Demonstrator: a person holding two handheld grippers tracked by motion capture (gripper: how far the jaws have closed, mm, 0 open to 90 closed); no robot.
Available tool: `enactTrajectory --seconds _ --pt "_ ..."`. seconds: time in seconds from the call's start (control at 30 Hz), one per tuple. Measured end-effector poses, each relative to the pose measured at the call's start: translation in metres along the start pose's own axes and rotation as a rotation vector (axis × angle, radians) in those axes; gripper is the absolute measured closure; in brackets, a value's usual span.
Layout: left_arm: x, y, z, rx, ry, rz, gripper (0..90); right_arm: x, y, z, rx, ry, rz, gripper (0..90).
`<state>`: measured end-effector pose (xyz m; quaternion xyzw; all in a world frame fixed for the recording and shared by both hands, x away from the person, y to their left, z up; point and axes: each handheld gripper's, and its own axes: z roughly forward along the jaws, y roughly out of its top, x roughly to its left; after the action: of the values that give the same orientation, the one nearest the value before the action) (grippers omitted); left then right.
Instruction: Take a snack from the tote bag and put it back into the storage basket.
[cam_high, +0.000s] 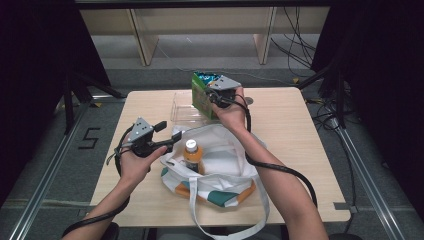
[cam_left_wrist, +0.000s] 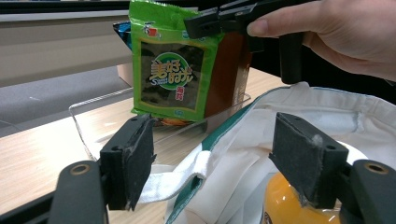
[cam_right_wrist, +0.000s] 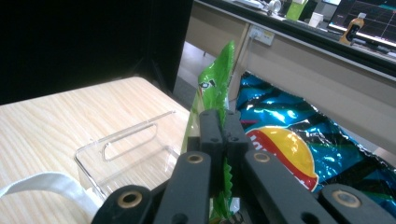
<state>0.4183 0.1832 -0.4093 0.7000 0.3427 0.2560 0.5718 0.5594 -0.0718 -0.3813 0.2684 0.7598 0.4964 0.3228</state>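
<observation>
My right gripper (cam_right_wrist: 223, 123) is shut on the top edge of a green seaweed packet (cam_right_wrist: 212, 88), which stands upright in a clear plastic bin (cam_high: 182, 107) at the back of the table. The packet (cam_left_wrist: 170, 74) faces the left gripper view, with the right gripper (cam_left_wrist: 219, 21) pinching its top. Behind it leans a blue chip bag (cam_right_wrist: 289, 140). My left gripper (cam_high: 167, 132) is open at the left rim of a white tote bag (cam_high: 225, 160). An orange bottle (cam_high: 192, 155) with a white cap stands inside the bag. The bag's rim and strap (cam_left_wrist: 187, 175) run between the open jaws.
The light wooden table (cam_high: 300, 150) has bare surface to the right and left of the bag. The bag's long strap (cam_high: 225, 230) hangs over the front edge. Black stands and cables lie on the floor beyond the table.
</observation>
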Motion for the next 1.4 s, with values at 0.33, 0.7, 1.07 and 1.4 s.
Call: enactTrajectory --seconds 0.33,0.7,1.07,1.4 --pt "0.0 -0.0005 0.0008 0.001 -0.001 -0.001 28.9 -0.0021 -0.0039 -0.0021 0.025 -0.003 -0.003 90.0" --pt "-0.0005 -0.0008 0.0011 0.004 -0.001 -0.002 28.9 -0.0024 -0.0045 -0.0049 0.062 -0.002 -0.009 90.0" --pt "-0.0004 -0.0007 0.0008 0.004 0.0 0.0 28.9 -0.0043 -0.0046 -0.0059 0.096 0.024 -0.01 90.0" --pt "-0.0004 -0.0005 0.0007 0.002 0.0 0.0 28.9 -0.0043 -0.0055 -0.0055 0.125 0.041 -0.006 90.0"
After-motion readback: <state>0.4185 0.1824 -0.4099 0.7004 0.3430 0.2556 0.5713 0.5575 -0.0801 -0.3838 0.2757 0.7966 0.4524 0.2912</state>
